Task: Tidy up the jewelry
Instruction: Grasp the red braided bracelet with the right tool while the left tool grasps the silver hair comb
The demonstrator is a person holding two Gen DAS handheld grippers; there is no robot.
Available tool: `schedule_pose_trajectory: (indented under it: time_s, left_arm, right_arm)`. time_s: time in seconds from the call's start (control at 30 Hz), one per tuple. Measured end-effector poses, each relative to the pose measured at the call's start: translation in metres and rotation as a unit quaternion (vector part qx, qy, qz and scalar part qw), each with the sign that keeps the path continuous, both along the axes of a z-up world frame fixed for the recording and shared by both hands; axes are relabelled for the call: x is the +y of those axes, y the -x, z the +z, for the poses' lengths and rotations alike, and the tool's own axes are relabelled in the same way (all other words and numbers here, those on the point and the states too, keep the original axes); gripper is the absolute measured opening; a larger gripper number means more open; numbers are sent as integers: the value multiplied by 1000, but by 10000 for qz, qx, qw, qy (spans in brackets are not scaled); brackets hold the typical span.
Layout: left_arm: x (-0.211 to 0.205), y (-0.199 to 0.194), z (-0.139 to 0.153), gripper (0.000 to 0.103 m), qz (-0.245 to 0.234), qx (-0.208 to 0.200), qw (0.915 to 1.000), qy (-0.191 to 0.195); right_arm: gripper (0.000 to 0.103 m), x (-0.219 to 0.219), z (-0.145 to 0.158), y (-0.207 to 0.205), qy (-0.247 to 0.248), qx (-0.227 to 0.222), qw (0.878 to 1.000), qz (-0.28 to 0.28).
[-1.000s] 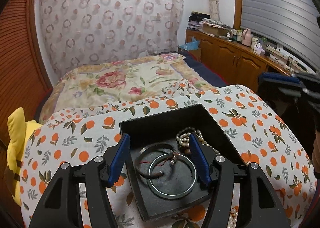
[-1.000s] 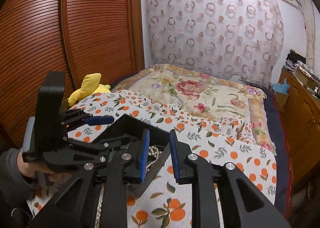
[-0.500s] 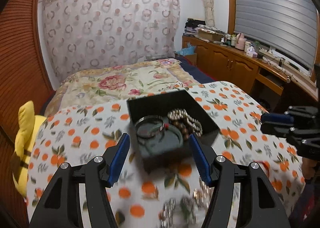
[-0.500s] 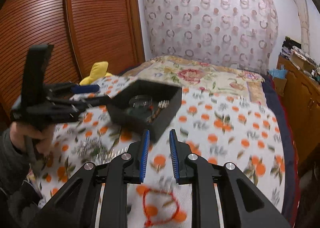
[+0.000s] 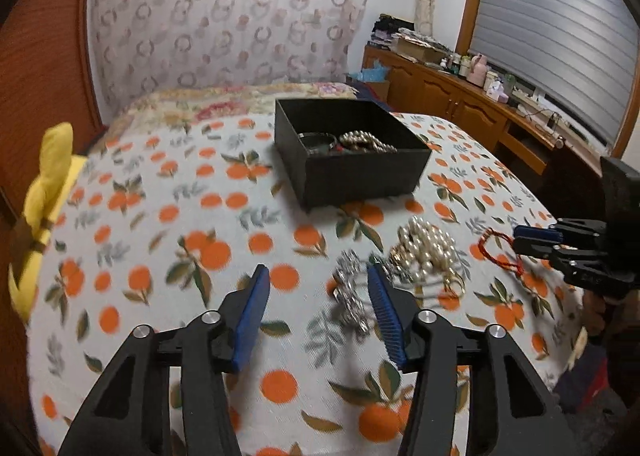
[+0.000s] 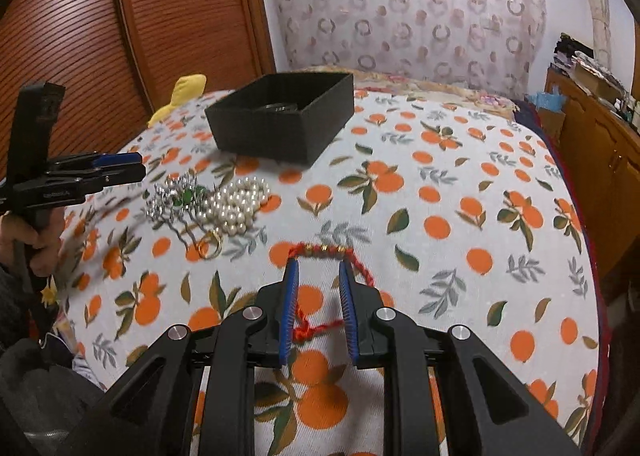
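A black jewelry box point(image 5: 352, 152) stands on the orange-print cloth and holds a bangle and a bead strand; it also shows in the right wrist view point(image 6: 282, 120). In front of it lie a pearl necklace point(image 5: 426, 246), a silver rhinestone piece point(image 5: 348, 288) with green stones point(image 6: 186, 196), and a gold ring point(image 6: 210, 248). A red braided cord bracelet point(image 6: 324, 252) lies on the cloth. My right gripper point(image 6: 318, 268) is open, its fingers straddling the bracelet. My left gripper point(image 5: 318, 280) is open and empty, above the cloth just left of the silver piece.
A yellow plush toy point(image 5: 44, 192) lies at the left edge of the table. A flowered bed point(image 5: 240, 96) is behind the table. Wooden cabinets point(image 5: 460, 104) with clutter run along the right. A wooden sliding door point(image 6: 100, 36) is at the left.
Both grippers have pulled back from the box toward the table's near side. The right gripper has come down around the red cord bracelet. The loose jewelry has come into view.
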State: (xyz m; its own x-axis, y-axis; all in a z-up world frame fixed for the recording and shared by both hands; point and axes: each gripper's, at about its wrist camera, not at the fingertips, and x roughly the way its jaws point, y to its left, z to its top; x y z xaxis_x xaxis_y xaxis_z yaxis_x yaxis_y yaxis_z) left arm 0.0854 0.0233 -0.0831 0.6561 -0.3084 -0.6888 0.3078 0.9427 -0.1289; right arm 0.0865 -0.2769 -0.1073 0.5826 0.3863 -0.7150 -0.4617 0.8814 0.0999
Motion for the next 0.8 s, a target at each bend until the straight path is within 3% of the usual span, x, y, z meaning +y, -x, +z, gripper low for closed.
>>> schedule_pose_trajectory:
  time_s: [0.5, 0.57, 0.6, 0.7, 0.8]
  left_arm:
    - [-19, -17, -21, 27, -59, 564, 9978, 342]
    - [-18, -19, -24, 20, 21, 602, 9975, 356]
    - [-17, -19, -24, 13, 64, 591, 9977, 340]
    - [-13, -16, -20, 11, 64, 493, 9979, 424]
    - [-13, -10, -9, 10, 122, 231, 9994, 232]
  right_arm:
    - [23, 6, -8, 0, -86, 3, 9999, 105]
    - [23, 5, -8, 0, -124, -6, 9999, 110]
    - [23, 4, -7, 1, -132, -8, 9998, 112]
    - [23, 3, -6, 2, -161, -25, 9998, 119]
    - [23, 3, -6, 3, -178, -35, 9998, 126]
